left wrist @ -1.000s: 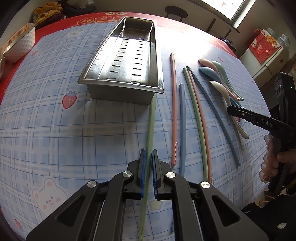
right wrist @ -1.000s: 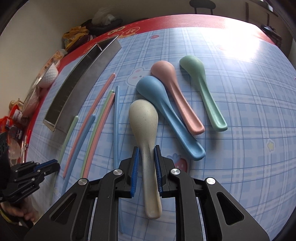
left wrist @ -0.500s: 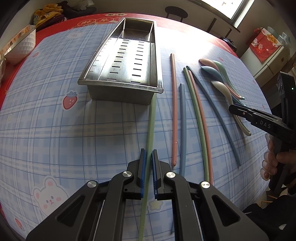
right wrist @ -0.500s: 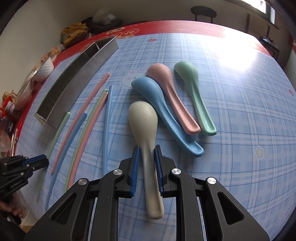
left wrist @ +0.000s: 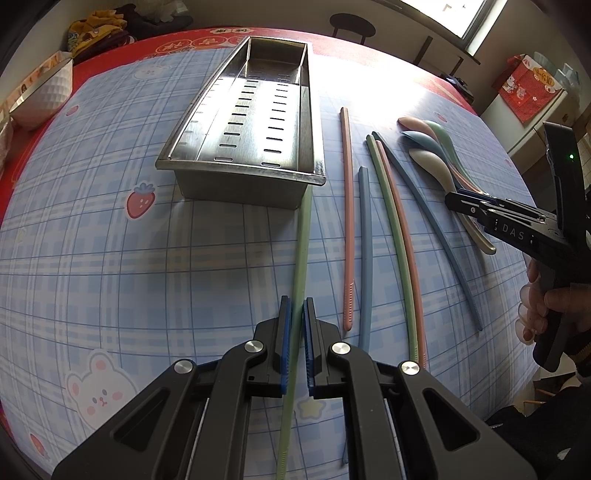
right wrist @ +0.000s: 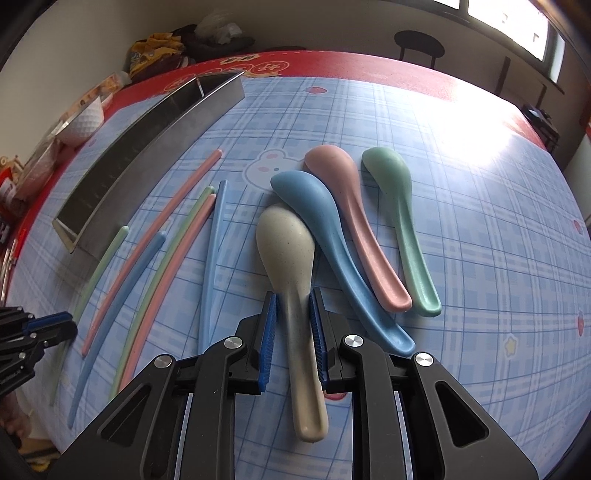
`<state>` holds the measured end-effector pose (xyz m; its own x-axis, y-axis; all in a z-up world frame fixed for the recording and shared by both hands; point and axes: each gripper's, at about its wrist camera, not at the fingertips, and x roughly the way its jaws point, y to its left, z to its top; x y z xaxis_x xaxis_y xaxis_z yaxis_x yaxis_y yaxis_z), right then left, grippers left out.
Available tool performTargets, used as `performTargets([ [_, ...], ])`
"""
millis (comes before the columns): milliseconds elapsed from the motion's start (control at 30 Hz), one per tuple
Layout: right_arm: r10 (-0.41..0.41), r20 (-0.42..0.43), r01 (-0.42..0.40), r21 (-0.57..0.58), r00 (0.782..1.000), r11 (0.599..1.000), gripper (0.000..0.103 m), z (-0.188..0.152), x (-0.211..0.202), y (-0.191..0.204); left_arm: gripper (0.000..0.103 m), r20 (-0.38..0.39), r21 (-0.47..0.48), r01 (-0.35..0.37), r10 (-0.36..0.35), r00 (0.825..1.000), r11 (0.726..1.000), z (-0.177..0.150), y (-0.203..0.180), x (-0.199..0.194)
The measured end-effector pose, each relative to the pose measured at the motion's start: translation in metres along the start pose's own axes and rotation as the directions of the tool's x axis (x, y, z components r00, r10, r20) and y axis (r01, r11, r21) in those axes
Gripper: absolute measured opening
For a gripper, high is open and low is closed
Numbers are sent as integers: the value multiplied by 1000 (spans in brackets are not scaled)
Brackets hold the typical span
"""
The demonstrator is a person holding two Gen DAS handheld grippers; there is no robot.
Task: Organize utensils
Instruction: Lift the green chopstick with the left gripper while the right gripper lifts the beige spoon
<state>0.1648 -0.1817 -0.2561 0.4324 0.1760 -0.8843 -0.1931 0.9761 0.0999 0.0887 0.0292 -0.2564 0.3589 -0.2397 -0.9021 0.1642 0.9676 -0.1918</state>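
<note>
My left gripper (left wrist: 297,306) is shut on a light green chopstick (left wrist: 301,251) whose far end reaches the near wall of the steel utensil tray (left wrist: 240,162). My right gripper (right wrist: 294,306) is shut on the handle of a beige spoon (right wrist: 286,243); its bowl lies against the blue spoon (right wrist: 317,221). A pink spoon (right wrist: 347,206) and a green spoon (right wrist: 399,206) lie to the right. Several pink, blue and green chopsticks (left wrist: 369,229) lie between tray and spoons. The right gripper also shows in the left wrist view (left wrist: 461,203).
A white bowl (left wrist: 40,96) stands at the table's far left edge. The red table border (right wrist: 332,62) runs along the back, with a black stool (right wrist: 417,44) behind it. A pile of cloth (left wrist: 99,29) sits at the far left.
The left gripper with the green chopstick has hardly moved. The right gripper has shifted slightly with the beige spoon, which stays in its grip.
</note>
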Motion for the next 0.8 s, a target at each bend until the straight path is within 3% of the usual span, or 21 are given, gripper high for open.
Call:
performTargets([
  [333,18,6,-18,-7,1000,1000,18,4,3,-1,8,-2,2,-5,5,1000,1000,0,-1,1],
  [800,122,4,-122,94,993,988,17,-24,-17,-3,6,-1,54,-40,41,999,998,3,-8,3],
])
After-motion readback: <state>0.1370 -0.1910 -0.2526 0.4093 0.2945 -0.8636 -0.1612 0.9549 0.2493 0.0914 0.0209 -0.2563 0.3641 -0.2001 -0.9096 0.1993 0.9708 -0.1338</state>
